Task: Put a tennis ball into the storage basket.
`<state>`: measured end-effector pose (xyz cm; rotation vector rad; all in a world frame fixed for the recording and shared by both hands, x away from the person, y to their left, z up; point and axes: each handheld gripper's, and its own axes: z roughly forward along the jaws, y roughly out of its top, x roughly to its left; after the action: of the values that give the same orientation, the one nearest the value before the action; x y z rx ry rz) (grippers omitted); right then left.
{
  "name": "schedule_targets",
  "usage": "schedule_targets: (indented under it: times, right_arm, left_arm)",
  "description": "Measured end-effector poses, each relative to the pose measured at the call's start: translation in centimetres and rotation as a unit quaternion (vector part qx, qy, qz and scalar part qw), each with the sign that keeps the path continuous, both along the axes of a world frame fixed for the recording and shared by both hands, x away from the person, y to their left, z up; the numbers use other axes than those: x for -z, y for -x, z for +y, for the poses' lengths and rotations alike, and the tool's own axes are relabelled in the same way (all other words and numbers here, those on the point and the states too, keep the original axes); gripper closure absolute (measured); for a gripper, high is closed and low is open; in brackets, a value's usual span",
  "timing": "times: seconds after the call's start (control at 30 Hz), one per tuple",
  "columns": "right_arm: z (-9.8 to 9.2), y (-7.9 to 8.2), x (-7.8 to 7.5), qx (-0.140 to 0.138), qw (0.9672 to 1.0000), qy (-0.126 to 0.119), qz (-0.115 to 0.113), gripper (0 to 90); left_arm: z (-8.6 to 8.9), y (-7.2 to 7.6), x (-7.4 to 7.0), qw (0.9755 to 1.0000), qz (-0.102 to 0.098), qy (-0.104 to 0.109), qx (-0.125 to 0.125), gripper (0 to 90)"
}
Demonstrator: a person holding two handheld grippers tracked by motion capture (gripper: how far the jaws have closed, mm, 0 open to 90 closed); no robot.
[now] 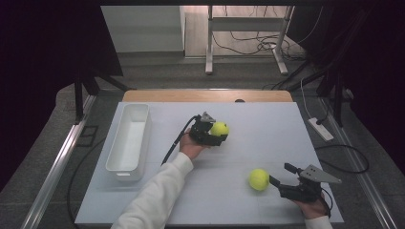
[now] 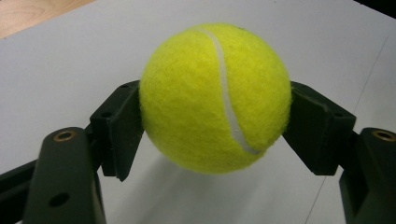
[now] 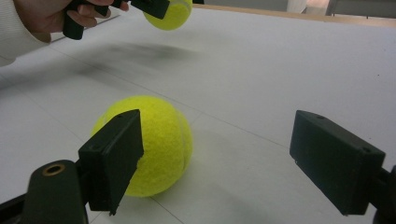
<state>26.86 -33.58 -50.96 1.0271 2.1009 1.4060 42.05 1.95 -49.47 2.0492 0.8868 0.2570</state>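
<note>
Two yellow tennis balls are in play. One tennis ball [image 1: 219, 129] [image 2: 215, 98] is lifted off the white table, clamped between the black pads of my left gripper [image 1: 217, 135] [image 2: 215, 126]; it also shows at the top of the right gripper view [image 3: 169, 14]. The other tennis ball [image 1: 259, 179] [image 3: 152, 144] rests on the table at the front right. My right gripper [image 1: 278, 174] [image 3: 217, 154] stands open just right of it, its left pad [image 3: 114, 156] in front of the ball and not touching it, its right pad [image 3: 334, 161] well clear.
A white rectangular bin [image 1: 128, 140] sits along the left side of the white table [image 1: 267, 133]. A wooden edge [image 1: 205, 96] borders the far side. Cables and a power strip [image 1: 321, 129] lie on the floor to the right.
</note>
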Motion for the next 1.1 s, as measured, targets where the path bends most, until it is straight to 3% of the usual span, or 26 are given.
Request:
schedule_targets:
  times: [1.1]
  right_arm:
    - [0.3, 0.0, 0.0, -0.001, 1.0, 0.001, -0.001, 16.9]
  left_arm:
    - [2.0, 2.3, -2.0, 0.9997, -0.019, 0.017, -0.003, 26.6]
